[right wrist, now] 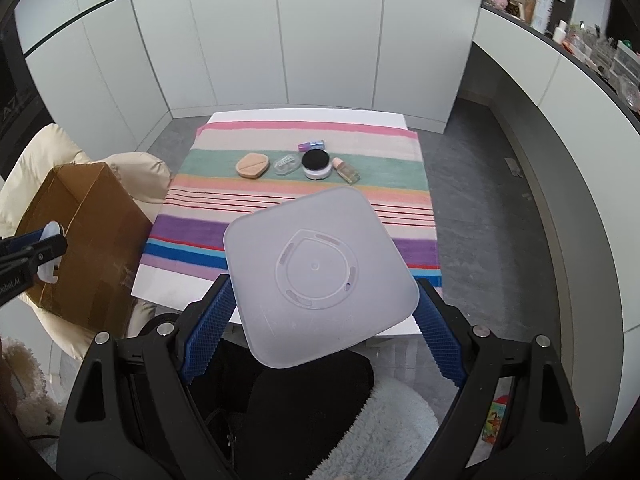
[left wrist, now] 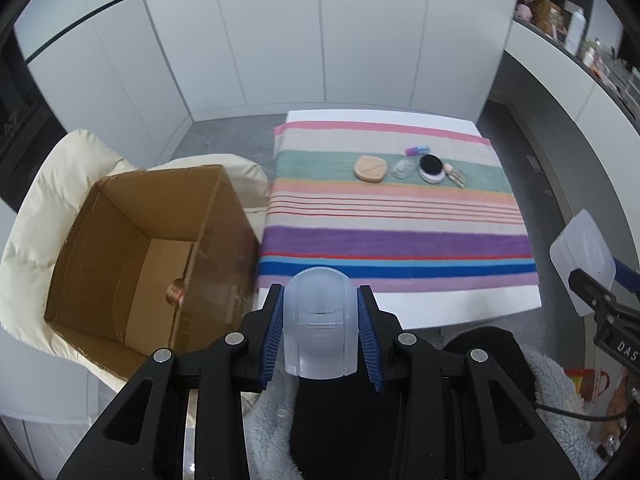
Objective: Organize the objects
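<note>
My left gripper (left wrist: 320, 324) is shut on a translucent domed plastic lid (left wrist: 320, 320), held above the table's near edge beside the cardboard box (left wrist: 120, 248). My right gripper (right wrist: 320, 308) is shut on a translucent square plastic container (right wrist: 320, 272), seen bottom-on; it also shows in the left wrist view (left wrist: 582, 256). On the striped cloth (right wrist: 280, 208) lie a beige powder puff (right wrist: 251, 165), a clear small case (right wrist: 287, 165), a white jar with a black top (right wrist: 316, 164), a small glass bottle (right wrist: 346, 171) and a purple-blue tube (right wrist: 312, 145).
The open cardboard box stands on a cream cushioned chair (left wrist: 36, 216) left of the table and holds a small round copper-coloured item (left wrist: 176, 293). White cabinets stand behind the table. A cluttered shelf (right wrist: 560, 20) runs along the right. My fleece-clad lap (right wrist: 380, 432) is below.
</note>
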The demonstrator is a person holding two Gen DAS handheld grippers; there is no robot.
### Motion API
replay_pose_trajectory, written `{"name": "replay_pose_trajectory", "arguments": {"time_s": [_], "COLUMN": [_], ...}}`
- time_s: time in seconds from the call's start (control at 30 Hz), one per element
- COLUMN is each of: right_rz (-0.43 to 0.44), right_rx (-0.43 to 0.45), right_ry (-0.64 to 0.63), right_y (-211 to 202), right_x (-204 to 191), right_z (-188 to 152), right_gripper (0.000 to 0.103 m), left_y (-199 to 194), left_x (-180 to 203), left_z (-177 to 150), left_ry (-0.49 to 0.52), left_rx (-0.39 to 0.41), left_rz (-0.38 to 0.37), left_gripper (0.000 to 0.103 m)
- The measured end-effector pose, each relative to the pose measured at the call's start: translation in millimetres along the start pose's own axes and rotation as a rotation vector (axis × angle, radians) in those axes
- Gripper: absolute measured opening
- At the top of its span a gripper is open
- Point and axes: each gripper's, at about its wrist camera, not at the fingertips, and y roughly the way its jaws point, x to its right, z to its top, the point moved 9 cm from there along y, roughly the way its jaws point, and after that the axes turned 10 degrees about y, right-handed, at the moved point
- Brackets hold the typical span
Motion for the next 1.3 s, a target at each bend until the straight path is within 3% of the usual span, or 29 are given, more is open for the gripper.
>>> {"name": "replay_pose_trajectory", "arguments": {"time_s": [0.47, 1.03, 1.3], "right_rz": [0.109, 0.285, 0.317], "right_rx": [0.009, 0.015, 0.002], "right_ry": [-0.156, -0.431, -0.533], "right_y": [15.3, 12.8, 20.5], "right_x": [-99.9, -262.0, -317.8], "right_z": [15.6, 12.5, 0.2], "right_gripper": [0.090, 0.090, 0.090], "left_y": [3.0, -2.6, -4.1], "left_x": [-79.1, -214.2, -262.9], "left_z": [-9.1, -64.2, -80.5], "left_ry": [-0.164, -0.438, -0.526], "left_rx": [-0.013, -0.038, -0.029], "left_rz": [0.069, 0.186, 0.234], "left_gripper": [0.037, 0.037, 0.037]}}
